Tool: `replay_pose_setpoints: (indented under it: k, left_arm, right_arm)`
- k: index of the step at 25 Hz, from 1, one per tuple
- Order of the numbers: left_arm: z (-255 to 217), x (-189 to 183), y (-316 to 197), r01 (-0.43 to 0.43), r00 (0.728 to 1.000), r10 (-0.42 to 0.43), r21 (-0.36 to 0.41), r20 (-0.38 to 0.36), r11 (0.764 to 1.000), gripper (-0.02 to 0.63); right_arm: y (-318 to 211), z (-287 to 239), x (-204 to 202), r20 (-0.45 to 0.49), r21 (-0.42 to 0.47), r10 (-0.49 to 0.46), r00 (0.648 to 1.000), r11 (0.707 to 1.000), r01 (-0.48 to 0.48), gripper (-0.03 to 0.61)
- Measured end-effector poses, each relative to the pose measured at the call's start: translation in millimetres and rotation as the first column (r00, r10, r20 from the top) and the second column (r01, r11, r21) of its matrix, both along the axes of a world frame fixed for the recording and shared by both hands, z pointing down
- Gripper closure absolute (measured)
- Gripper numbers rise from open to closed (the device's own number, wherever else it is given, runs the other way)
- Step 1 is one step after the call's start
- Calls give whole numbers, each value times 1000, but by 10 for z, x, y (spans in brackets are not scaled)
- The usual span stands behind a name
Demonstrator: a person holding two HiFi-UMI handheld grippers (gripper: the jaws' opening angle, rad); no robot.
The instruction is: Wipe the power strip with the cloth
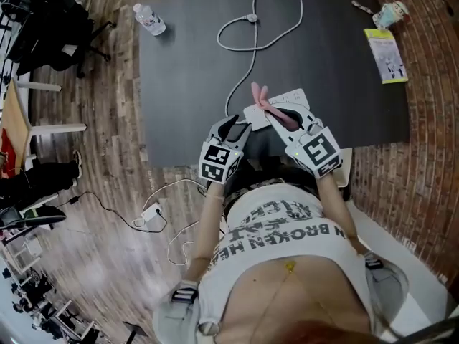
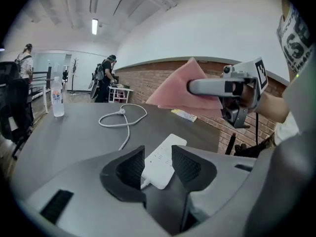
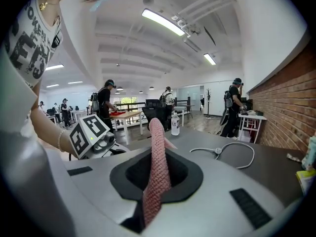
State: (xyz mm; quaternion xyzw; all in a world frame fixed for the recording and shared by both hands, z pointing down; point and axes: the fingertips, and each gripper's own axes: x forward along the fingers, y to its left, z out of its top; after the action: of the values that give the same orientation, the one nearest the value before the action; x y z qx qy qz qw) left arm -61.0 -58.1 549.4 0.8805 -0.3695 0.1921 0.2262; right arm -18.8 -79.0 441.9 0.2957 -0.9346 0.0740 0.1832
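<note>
An open office with a brick wall [image 2: 163,78] and a plank floor [image 1: 107,120] lies around a dark grey surface [image 1: 186,84]; at its far left corner stands a clear plastic water bottle [image 1: 150,18], capped, its fill level too small to read; at the far right corner sits a small pale cup [image 1: 391,11], contents not visible, with a yellow leaflet [image 1: 385,56] just beside it; a white cord [image 1: 247,41] loops across the middle of the surface and runs down to the white power strip [image 1: 276,102], which lies flat at the near edge in front of the person; the right tongs [image 1: 292,120] are over the strip's near right part, pressed together on a pink cloth [image 1: 262,99] that sticks out ahead of them as a narrow fold; from the left gripper view the cloth appears held up clear of the strip; the left tongs [image 1: 233,127] are at the near edge, just left of the strip, spread apart; in their own view the strip's near end shows in the gap between the two pads, neither pad pressing on it.
</note>
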Motion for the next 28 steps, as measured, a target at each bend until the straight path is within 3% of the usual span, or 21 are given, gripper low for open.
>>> replay_pose_setpoints:
  k: [5, 13, 23, 28]
  left_arm:
    - [422, 94, 29, -104, 989, 111, -80, 96, 991, 399]
    - [1072, 248, 113, -223, 931, 276, -223, 241, 949, 339]
    - [1368, 320, 122, -270, 865, 374, -317, 334, 909, 334]
    - [1366, 332, 114, -284, 862, 384, -313, 331, 906, 336]
  right_arm:
    - [-57, 177, -8, -39, -36, 9, 999, 999, -10, 561]
    - [-145, 524, -66, -148, -70, -38, 988, 997, 28, 561]
    - [-271, 963, -178, -232, -135, -141, 963, 984, 112, 561]
    - [-211, 1287, -268, -303, -187, -256, 918, 961, 206, 561]
